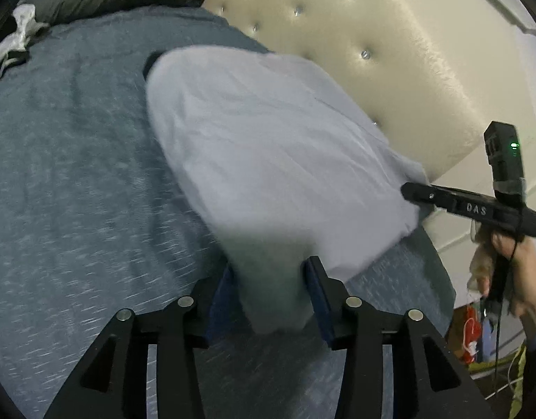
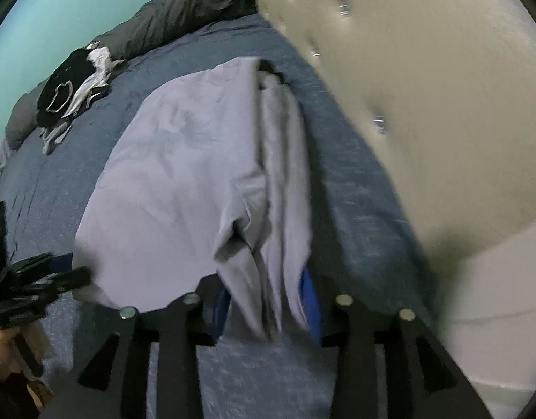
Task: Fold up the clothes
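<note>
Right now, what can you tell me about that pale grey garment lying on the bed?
The pale grey garment looks like thin, soft, lightly wrinkled cloth. It lies spread on the blue-grey bedcover, beside the cream tufted headboard, with one side folded over into long pleats. Its near edge hangs bunched between the blue pads of each hand-held gripper: the left and the right. Whether the pads press it is unclear.

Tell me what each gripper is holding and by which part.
Both have the near edge of the pale grey garment between their fingers: left gripper at one end of that edge, right gripper at a bunched corner. Whether the pads press the cloth cannot be told.
</note>
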The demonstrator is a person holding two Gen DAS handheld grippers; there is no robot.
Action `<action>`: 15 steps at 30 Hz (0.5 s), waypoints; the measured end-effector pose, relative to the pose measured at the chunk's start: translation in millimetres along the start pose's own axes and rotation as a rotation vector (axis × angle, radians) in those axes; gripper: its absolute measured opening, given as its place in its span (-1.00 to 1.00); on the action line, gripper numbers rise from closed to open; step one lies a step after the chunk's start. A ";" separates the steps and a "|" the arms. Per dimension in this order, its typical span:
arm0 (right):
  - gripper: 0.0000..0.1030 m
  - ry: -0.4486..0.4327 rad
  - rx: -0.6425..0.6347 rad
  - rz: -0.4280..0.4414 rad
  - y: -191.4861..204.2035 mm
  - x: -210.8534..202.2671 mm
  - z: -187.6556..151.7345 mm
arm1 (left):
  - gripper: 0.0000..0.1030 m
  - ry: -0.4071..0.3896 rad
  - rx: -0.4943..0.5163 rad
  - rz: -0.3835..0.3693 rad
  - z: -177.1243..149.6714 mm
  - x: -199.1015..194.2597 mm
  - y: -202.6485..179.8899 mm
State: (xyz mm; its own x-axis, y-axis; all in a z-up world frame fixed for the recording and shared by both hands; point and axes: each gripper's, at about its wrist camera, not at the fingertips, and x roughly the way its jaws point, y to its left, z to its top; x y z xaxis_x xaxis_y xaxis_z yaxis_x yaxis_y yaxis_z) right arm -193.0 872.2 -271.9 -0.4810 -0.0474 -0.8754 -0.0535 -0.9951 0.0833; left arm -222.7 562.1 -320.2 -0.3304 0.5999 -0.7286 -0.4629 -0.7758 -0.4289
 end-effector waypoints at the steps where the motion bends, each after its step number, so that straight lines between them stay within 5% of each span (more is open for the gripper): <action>1: -0.24 -0.025 0.017 -0.010 -5.0 -9.1 -1.1 | -0.10 -0.012 0.009 0.006 0.3 -6.7 1.4; 7: -0.25 -0.261 0.127 0.037 -16.6 -60.5 -0.8 | -0.10 -0.074 0.110 0.053 15.1 -27.6 -15.6; 15: -0.80 -0.169 -0.039 0.052 35.0 -18.4 7.7 | -0.10 -0.038 0.214 0.089 22.7 3.4 -38.5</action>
State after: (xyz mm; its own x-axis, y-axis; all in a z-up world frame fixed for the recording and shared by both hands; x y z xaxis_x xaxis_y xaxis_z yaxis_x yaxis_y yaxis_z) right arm -192.7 838.9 -249.2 -0.6223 -0.0870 -0.7779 0.0077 -0.9944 0.1051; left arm -224.7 598.4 -294.0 -0.4067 0.5412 -0.7360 -0.5928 -0.7694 -0.2382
